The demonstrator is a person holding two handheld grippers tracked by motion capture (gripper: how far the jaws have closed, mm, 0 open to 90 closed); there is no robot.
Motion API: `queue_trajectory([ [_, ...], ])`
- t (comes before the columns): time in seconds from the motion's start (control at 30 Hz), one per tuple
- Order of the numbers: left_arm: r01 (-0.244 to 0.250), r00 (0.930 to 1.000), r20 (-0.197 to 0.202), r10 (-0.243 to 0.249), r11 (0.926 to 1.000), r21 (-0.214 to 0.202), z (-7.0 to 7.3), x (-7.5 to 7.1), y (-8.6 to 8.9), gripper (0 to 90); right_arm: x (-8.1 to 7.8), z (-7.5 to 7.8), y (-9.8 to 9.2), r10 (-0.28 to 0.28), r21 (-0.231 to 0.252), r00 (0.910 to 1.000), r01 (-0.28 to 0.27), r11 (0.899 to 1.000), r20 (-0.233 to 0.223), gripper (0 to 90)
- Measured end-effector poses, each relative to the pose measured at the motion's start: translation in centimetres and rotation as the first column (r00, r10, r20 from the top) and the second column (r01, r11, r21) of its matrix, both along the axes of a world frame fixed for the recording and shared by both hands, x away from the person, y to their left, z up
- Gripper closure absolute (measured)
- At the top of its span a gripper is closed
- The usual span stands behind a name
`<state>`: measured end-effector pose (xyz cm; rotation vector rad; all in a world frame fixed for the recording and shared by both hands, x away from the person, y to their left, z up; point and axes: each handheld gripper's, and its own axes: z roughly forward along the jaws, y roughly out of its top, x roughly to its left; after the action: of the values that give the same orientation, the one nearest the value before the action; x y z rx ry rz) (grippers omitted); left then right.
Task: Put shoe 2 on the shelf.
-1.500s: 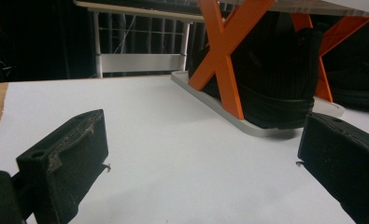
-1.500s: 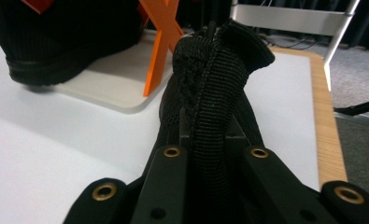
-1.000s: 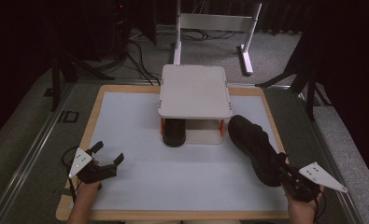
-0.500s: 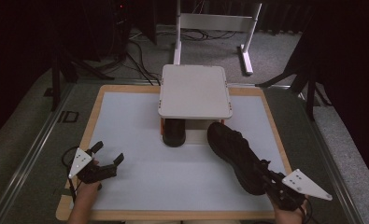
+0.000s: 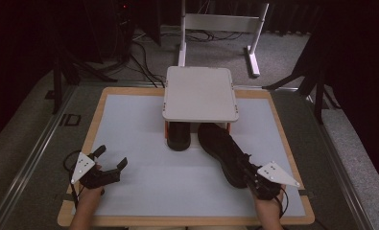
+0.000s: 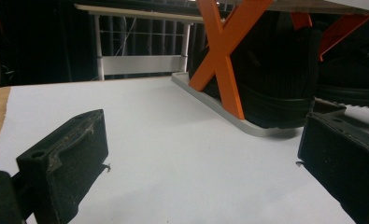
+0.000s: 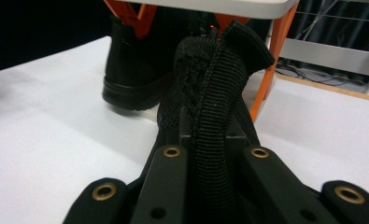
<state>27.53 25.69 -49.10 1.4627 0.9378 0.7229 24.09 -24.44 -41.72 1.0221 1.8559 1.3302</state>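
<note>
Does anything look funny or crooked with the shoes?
Yes. One shoe sits tucked under the little rack, but the other shoe lies slanted on the mat, only its toe near the rack, its heel loop pinched in the right gripper.

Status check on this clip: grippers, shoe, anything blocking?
Right gripper shut on black fabric shoe's heel tab. Left gripper open, holding nothing. Shoe's toe at the small white rack, second black shoe under it. Path unblocked.
</note>
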Motion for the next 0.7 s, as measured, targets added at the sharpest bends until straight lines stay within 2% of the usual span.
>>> queue_trajectory([
  [0.13, 0.001, 1.0, 0.0, -0.001, 1.0, 0.001, 0.0, 0.0, 0.0, 2.1, 0.7, -0.7, 1.1, -0.036, -0.015, 0.9993, 0.036, 0.999, 0.0, 84.6],
  [0.27, -0.001, 1.0, 0.0, 0.001, 1.0, 0.0, 0.0, 0.0, 0.0, 2.1, 1.4, -1.2, 2.1, -0.048, -0.044, 0.9988, 0.048, 0.998, 0.006, 84.5],
  [0.43, -0.006, 1.0, 0.003, 0.006, 1.0, -0.005, 0.0, 0.0, 0.1, 2.1, 2.3, -1.4, 3.0, -0.1, -0.015, 0.995, 0.1, 0.995, 0.006, 84.3],
  [0.7, -0.006, 1.0, 0.006, 0.006, 1.0, -0.001, 0.0, -0.1, 0.0, 2.1, 4.2, -2.3, 4.8, -0.143, -0.012, 0.9898, 0.143, 0.99, -0.006, 84.2],
])
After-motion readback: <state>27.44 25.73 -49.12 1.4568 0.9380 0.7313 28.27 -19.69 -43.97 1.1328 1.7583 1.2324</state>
